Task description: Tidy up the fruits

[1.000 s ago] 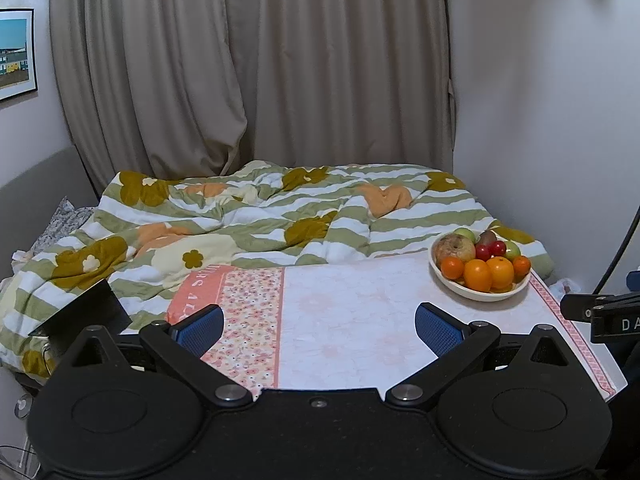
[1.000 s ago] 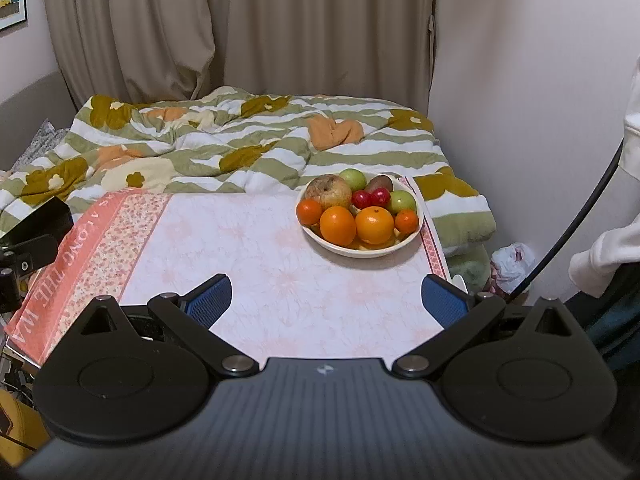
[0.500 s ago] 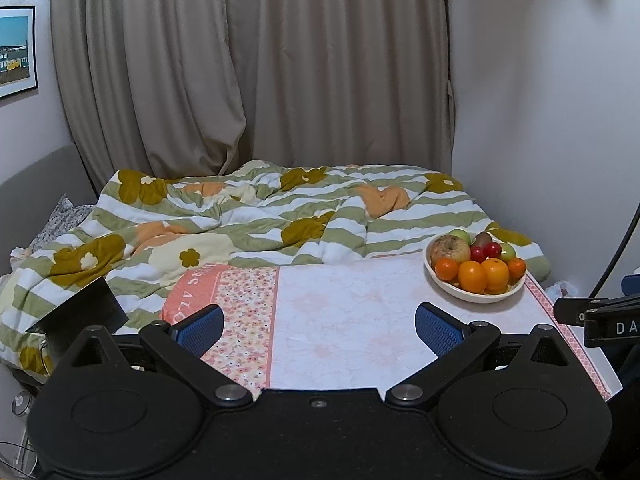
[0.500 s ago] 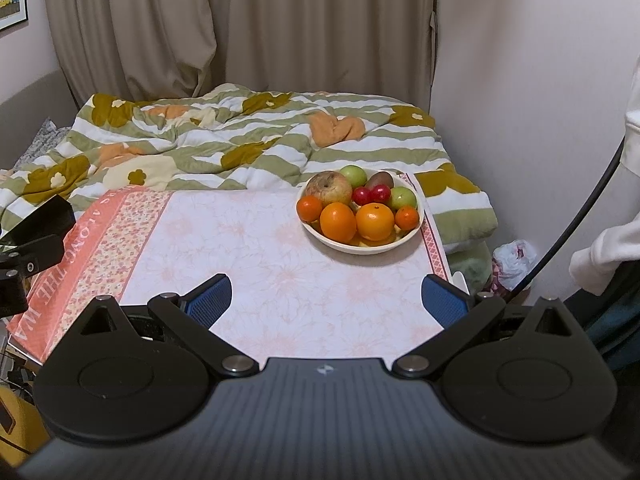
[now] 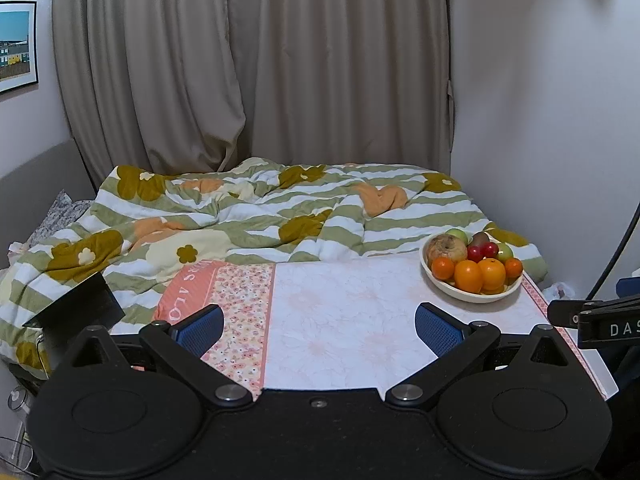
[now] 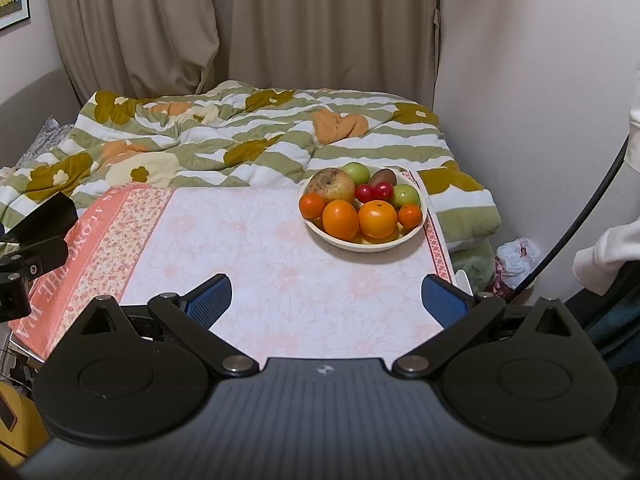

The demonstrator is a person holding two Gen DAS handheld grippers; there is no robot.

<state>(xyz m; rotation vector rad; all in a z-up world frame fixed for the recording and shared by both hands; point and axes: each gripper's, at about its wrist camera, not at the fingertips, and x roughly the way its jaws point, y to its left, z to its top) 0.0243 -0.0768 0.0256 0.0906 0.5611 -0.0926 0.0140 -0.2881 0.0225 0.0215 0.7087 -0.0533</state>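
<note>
Bowl fruit partly overlapping, left gripper and right gripper jaws wide

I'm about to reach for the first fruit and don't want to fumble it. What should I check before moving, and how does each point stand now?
1. Right gripper open and empty: ok.
2. Left gripper open and empty: ok.
3. Bowl upright on the tablecloth, all fruit inside: ok.
4. Path from right gripper to bowl free of objects: ok.
5. Front oranges exposed on top for a grasp: ok.
6. Bowl sits close to the table's right edge; whether it would slide when nudged: cannot tell.
</note>
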